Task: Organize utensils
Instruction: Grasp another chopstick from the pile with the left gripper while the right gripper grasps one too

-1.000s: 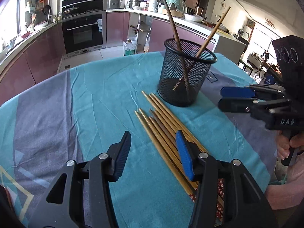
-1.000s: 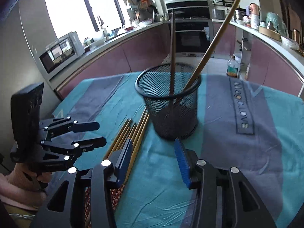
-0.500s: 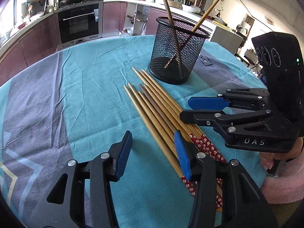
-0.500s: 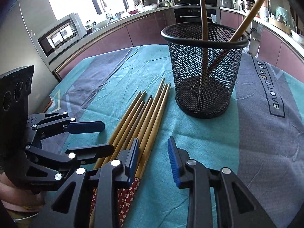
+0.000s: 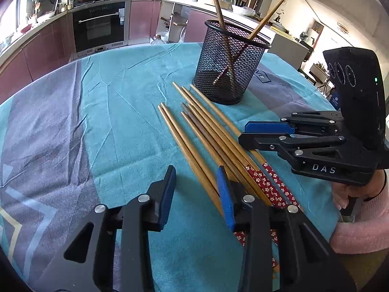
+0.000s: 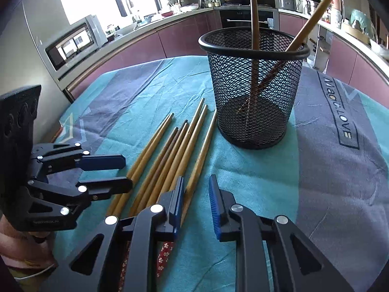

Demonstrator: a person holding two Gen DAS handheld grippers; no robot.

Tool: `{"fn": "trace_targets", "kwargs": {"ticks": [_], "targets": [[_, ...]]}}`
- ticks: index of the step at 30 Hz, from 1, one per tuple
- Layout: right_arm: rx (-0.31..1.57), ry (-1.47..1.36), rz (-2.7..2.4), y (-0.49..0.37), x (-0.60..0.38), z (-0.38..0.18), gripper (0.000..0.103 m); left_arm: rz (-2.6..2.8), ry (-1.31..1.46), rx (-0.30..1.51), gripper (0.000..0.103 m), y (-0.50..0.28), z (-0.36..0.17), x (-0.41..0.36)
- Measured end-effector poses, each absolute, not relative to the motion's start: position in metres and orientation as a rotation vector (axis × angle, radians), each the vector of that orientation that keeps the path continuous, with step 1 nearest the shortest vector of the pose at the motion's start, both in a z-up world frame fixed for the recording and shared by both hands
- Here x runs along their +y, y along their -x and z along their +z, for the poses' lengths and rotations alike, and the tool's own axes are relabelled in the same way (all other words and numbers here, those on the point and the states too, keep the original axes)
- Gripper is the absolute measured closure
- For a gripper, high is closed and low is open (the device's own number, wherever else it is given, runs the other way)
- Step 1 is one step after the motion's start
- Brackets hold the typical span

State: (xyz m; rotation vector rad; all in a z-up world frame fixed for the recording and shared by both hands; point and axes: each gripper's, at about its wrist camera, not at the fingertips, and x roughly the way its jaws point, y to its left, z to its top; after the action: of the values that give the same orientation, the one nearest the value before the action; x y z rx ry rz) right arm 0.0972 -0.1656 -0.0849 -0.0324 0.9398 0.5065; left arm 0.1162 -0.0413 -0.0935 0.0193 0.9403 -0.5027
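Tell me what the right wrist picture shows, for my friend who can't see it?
The right gripper hovers with its jaws closing around the nearest of a row of wooden chopsticks lying on a teal tablecloth. Behind them stands a black mesh cup holding two chopsticks, and the left gripper waits at the left.
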Motion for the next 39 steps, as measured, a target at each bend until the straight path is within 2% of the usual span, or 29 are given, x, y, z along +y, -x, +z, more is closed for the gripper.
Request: {"fn": "trace_targets", "kwargs": {"ticks": [7,19,22,25,28,39], "targets": [[0.927,0.081,0.490,-0.097,-0.158,-0.085,0.084,-0.511,0.017,0.955,0.078,-0.117,-0.095,-0.034],[0.910,0.123,0.464,-0.100,-0.148,-0.085,0.083,-0.441,-0.076,0.950,0.080,-0.120,-0.094,-0.045],[0.899,0.128,0.458,-0.102,-0.145,-0.086,0.084,-0.426,-0.074,0.947,0.084,-0.124,-0.094,-0.047],[0.899,0.113,0.458,-0.105,-0.143,-0.086,0.093,-0.397,-0.063,0.946,0.091,-0.129,-0.094,-0.046],[0.906,0.084,0.466,-0.107,-0.145,-0.086,0.097,-0.375,-0.039,0.943,0.094,-0.130,-0.094,-0.044],[0.922,0.093,0.471,-0.110,-0.149,-0.085,0.096,-0.340,-0.026,0.944,0.094,-0.132,-0.096,-0.036]]}}
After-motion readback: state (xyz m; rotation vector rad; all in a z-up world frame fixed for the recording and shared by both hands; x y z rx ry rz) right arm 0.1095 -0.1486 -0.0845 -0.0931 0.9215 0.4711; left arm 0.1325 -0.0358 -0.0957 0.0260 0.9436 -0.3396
